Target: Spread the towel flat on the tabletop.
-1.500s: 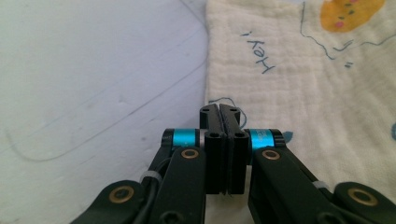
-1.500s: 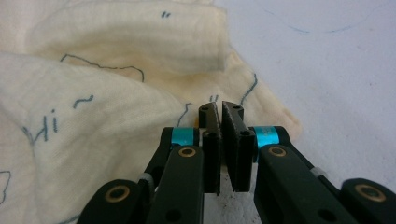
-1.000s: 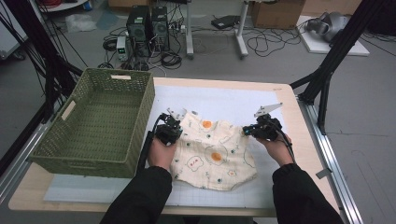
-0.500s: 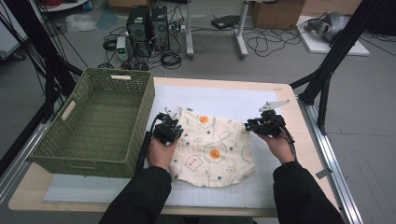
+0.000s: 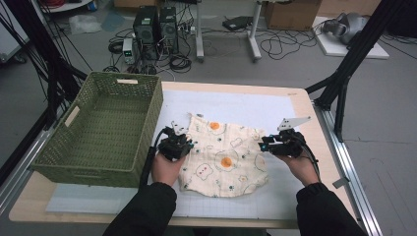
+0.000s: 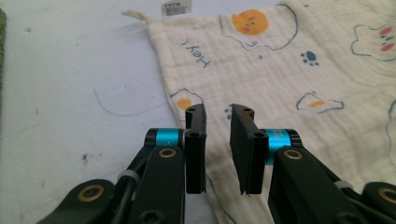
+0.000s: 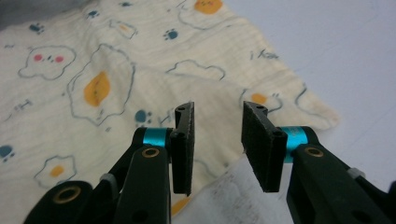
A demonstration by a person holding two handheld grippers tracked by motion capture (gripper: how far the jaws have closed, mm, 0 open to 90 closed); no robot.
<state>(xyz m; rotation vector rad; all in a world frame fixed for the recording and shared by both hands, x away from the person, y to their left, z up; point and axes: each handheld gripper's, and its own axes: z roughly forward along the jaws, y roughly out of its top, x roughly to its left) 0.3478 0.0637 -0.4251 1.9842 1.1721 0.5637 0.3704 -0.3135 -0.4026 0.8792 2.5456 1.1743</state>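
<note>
Cloth (image 5: 223,157), a cream muslin square printed with fried eggs, paw marks and small clouds, is lying flat on the white mat (image 5: 236,105) of the desk (image 5: 300,98), between the two hand-held tongs. Left tongs (image 5: 183,142) are sitting at the cloth's left edge, just right of the green woven basket (image 5: 105,128); in the left gripper view (image 6: 218,149) they are hovering over the cloth's left hem, with the corner carrying a small loop and a printed label (image 6: 176,8) lying farther ahead. Their jaws are standing a narrow gap apart and have just been opening; nothing is pinched between them, the fabric lying below and beyond. Right tongs (image 5: 265,144) are sitting at the cloth's right edge, pointing in toward it. In the right gripper view (image 7: 217,147) the cloth's edge is running under and beyond the tongs, with bare mat showing below the right jaw. These jaws are likewise standing partly apart, having just been opening, and are gripping nothing. Both hands (image 5: 167,169) are holding their tools low over the desk, well apart from each other, the cloth spanning the space between.
</note>
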